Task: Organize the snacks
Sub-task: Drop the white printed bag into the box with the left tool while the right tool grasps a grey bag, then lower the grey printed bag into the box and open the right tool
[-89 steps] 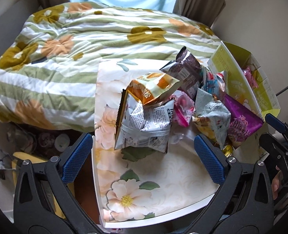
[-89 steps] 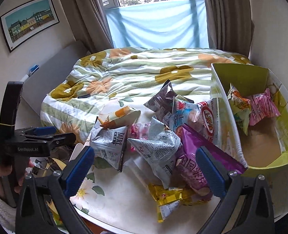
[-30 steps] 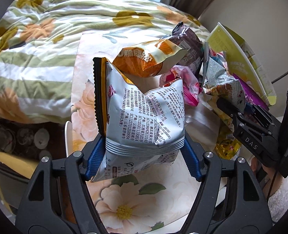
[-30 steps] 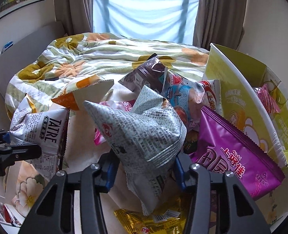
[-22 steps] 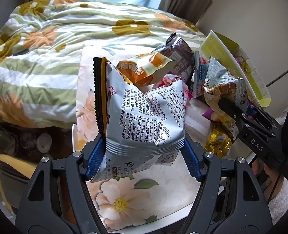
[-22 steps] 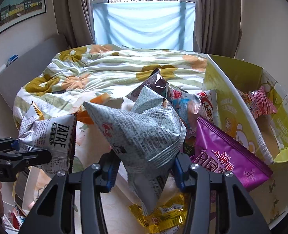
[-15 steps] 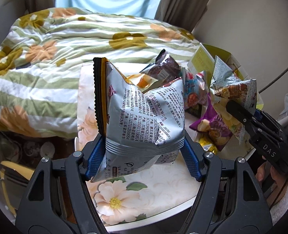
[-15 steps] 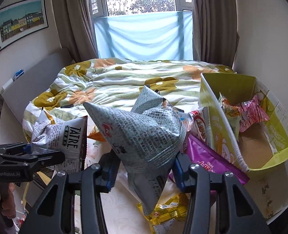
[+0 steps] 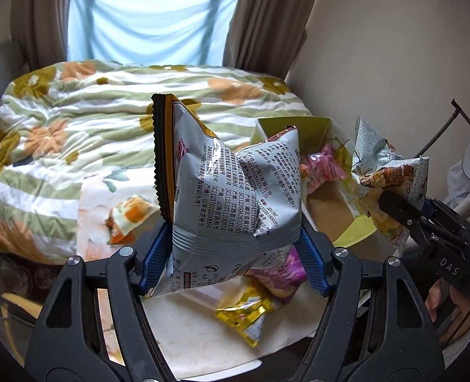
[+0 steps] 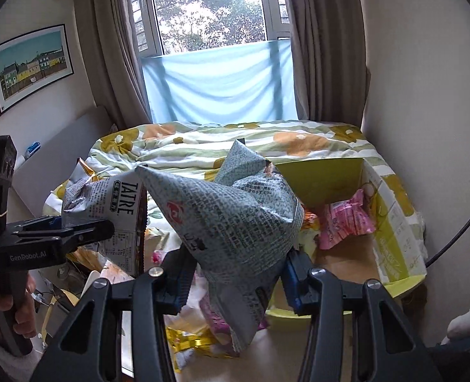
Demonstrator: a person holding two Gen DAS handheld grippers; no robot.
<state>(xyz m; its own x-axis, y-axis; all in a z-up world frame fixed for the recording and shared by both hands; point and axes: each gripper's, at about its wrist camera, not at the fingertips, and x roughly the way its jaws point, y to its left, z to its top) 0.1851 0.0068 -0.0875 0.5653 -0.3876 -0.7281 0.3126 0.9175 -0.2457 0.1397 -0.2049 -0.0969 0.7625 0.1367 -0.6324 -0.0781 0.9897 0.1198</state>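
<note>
My left gripper (image 9: 235,264) is shut on a silver snack bag (image 9: 235,197) with black print, held upright in the air above the floral table (image 9: 203,328). My right gripper (image 10: 235,280) is shut on a grey-blue newsprint-patterned snack bag (image 10: 235,216), lifted beside the open yellow-green box (image 10: 394,232). In the left wrist view that bag (image 9: 390,175) hangs at the right in the right gripper (image 9: 406,219). In the right wrist view the silver bag (image 10: 114,210) shows at the left in the left gripper (image 10: 88,229). Pink packets (image 10: 346,219) lie inside the box.
A gold packet (image 9: 244,312), a purple bag (image 9: 276,277) and an orange-white bag (image 9: 129,216) lie on the table. Behind it lies a bed with a floral quilt (image 9: 75,133). A wall stands at the right, a curtained window (image 10: 215,31) beyond the bed.
Both grippers have risen with their bags, lifting them clear of the pile on the table. The views now take in the window and the box's inside.
</note>
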